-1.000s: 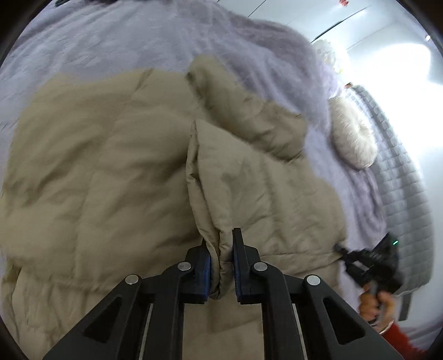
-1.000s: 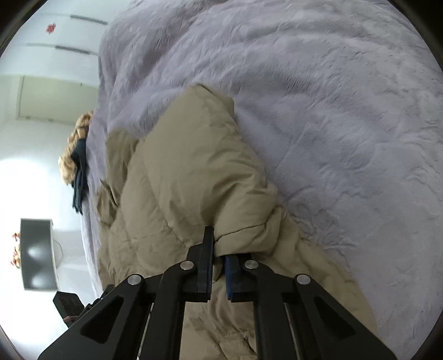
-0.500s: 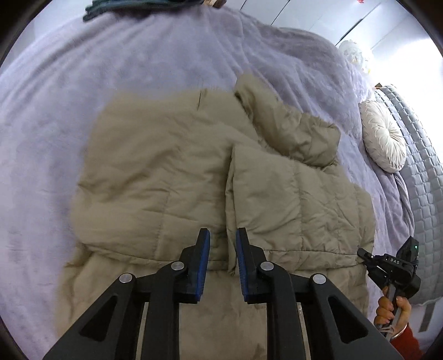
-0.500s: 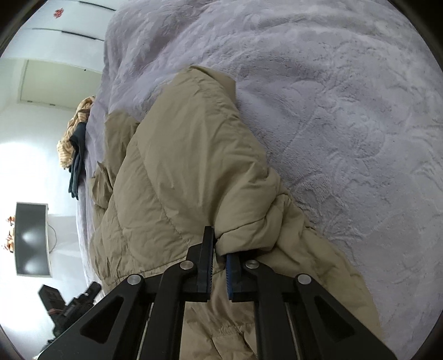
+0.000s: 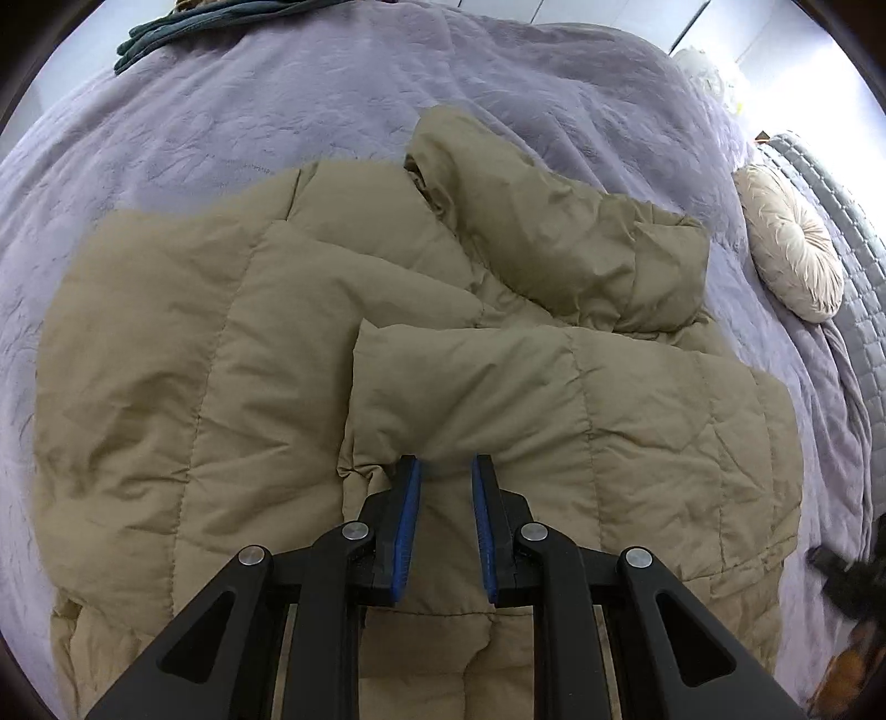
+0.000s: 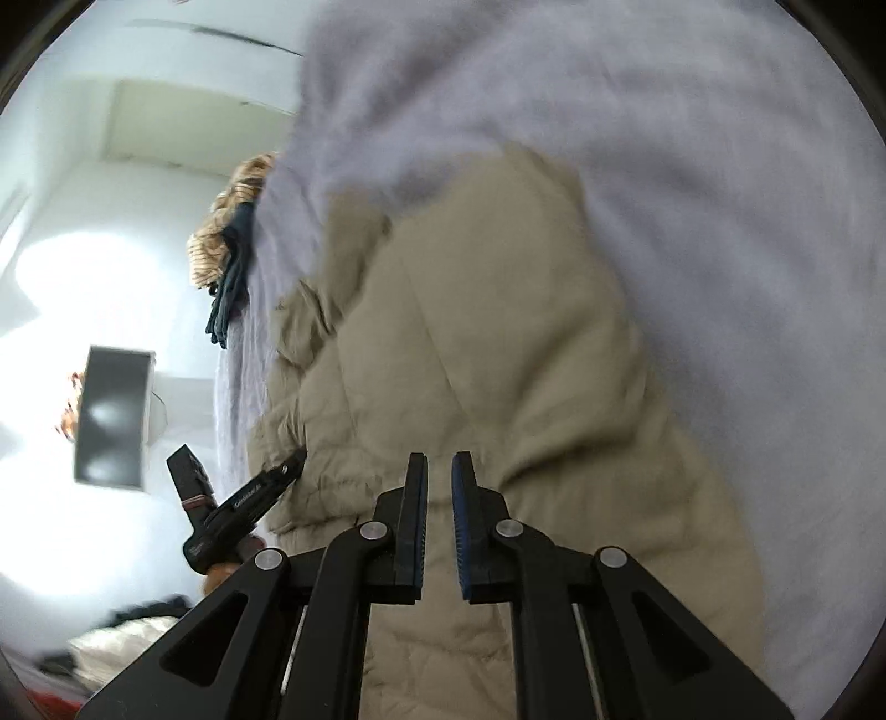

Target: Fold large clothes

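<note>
A tan quilted puffer jacket (image 5: pixel 221 360) lies spread on a lavender bedspread (image 5: pixel 277 99). Its right side is folded over as a flap (image 5: pixel 554 387), and a sleeve (image 5: pixel 554 238) lies across above the flap. My left gripper (image 5: pixel 446 462) hovers at the flap's near edge, slightly open, with nothing between its blue pads. In the right wrist view, which is blurred, my right gripper (image 6: pixel 440 457) hangs above the jacket (image 6: pixel 498 332), its jaws a narrow gap apart and empty. The left gripper's body (image 6: pixel 243 498) shows at the lower left there.
A round cream cushion (image 5: pixel 792 249) and a grey quilted cover (image 5: pixel 853 221) lie at the bed's right side. Dark teal clothes (image 5: pixel 183 27) sit at the far edge. A dark screen (image 6: pixel 113 415) stands beyond the bed's left side.
The left gripper let go of the flap's edge and drew back. The right gripper released the sleeve cuff and lifted away, so its view now tilts towards the room.
</note>
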`<state>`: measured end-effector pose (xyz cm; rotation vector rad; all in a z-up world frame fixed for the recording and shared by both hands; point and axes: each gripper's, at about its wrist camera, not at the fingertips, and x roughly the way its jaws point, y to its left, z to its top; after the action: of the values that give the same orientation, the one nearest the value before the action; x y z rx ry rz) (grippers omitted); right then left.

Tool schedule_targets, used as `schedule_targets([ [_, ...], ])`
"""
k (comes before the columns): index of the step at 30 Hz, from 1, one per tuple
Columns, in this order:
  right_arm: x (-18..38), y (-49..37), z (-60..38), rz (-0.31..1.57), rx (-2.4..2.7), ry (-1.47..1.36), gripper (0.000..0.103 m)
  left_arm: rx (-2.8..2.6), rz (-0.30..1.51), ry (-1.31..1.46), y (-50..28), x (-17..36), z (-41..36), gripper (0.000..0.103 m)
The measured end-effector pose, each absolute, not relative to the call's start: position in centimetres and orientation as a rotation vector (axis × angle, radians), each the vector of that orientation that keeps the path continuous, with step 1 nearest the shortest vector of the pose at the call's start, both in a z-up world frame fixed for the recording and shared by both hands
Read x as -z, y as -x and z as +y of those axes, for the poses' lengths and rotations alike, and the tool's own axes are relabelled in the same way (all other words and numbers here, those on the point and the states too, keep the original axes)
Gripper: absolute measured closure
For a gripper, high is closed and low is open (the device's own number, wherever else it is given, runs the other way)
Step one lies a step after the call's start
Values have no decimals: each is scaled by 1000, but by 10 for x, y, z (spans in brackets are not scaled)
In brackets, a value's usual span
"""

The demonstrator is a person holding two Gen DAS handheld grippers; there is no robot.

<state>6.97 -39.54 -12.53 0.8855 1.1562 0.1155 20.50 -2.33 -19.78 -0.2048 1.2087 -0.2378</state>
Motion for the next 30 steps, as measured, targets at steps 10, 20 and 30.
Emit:
schedule_targets([
  [10,164,-155,-417,1181,9,-704,92,242,1202,207,-208,203,-25,82],
  [20,205,-150,-422,1169,73,-756,101,295,1197,265,-207,216,-12,82],
  [30,145,-107,-394,1167,148,-474,95,248,1159,238,-180,176,9,82],
])
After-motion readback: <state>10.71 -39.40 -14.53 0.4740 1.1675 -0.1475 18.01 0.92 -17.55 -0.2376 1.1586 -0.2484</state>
